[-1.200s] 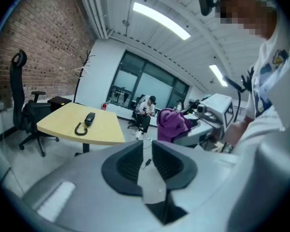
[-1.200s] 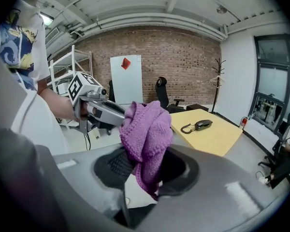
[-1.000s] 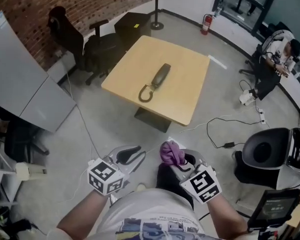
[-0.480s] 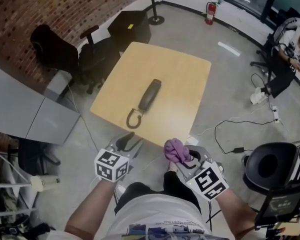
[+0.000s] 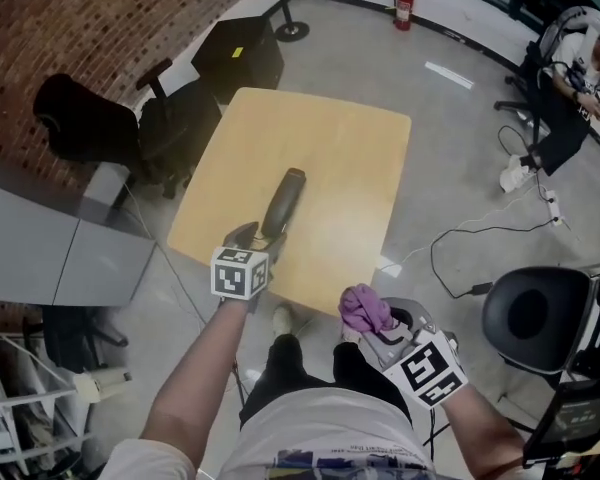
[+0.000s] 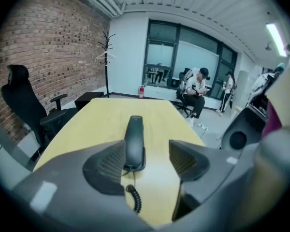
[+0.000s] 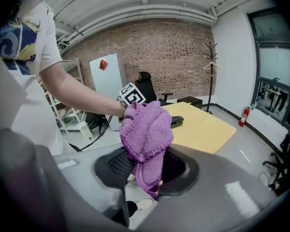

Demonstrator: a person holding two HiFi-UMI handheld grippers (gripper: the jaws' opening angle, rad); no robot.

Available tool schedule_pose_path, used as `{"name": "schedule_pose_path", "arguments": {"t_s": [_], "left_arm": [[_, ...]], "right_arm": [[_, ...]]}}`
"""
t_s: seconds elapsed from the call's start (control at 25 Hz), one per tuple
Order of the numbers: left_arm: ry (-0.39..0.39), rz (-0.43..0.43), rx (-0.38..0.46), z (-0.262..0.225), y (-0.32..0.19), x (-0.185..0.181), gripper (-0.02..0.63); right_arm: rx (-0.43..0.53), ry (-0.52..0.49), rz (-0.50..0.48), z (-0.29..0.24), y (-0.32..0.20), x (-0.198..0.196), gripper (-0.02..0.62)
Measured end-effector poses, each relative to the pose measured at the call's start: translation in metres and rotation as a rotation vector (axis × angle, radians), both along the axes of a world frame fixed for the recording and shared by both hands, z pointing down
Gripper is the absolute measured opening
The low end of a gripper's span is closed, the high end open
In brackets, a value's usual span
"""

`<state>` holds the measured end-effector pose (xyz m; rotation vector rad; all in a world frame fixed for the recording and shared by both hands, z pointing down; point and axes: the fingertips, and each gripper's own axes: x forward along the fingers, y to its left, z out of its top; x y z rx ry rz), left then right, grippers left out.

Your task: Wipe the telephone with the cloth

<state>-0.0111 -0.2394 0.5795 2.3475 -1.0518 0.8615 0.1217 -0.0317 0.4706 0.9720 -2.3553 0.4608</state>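
Observation:
A dark grey telephone handset (image 5: 283, 197) (image 6: 134, 141) lies along the wooden table (image 5: 330, 148), its coiled cord (image 6: 134, 200) trailing toward the near edge. My left gripper (image 5: 250, 238) (image 6: 144, 159) hangs over that near end of the handset; its jaws are opening, the handset's end shows between them and the pads are clear of it. My right gripper (image 5: 372, 320) (image 7: 144, 170) stays low, off the table's near right corner, shut on a bunched purple knitted cloth (image 5: 364, 309) (image 7: 146, 137).
Black office chairs (image 5: 90, 123) and a black box (image 5: 238, 56) stand left of and beyond the table. A round black bin (image 5: 535, 315) and floor cables (image 5: 460, 243) lie to the right. People sit at the far right (image 5: 570, 58). A grey panel (image 5: 50, 238) stands at the left.
The view has closed in on the table. My left gripper has reached forward from beside my body to the handset's near end, jaws wider. The right gripper keeps the cloth.

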Motion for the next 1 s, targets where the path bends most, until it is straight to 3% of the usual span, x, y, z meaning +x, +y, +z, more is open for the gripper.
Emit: {"name": "schedule_pose_path", "arguments": {"t_s": [0.36,0.72,1.0], "left_arm": [[-0.074,0.037,-0.032,0.049,-0.063,0.025,0.321],[-0.093,0.132,-0.108,0.073,-0.064,0.052,0.296],[-0.075,0.157,-0.082,0.074,-0.061,0.059,0.265]], "right_arm": [[-0.06,0.039,0.142,0.007,-0.011,0.017,0.121],[-0.086,0.076,0.233,-0.001,-0.019,0.007,0.121],[-0.071,0.112,0.263,-0.004,-0.035,0.001,0.121]]}}
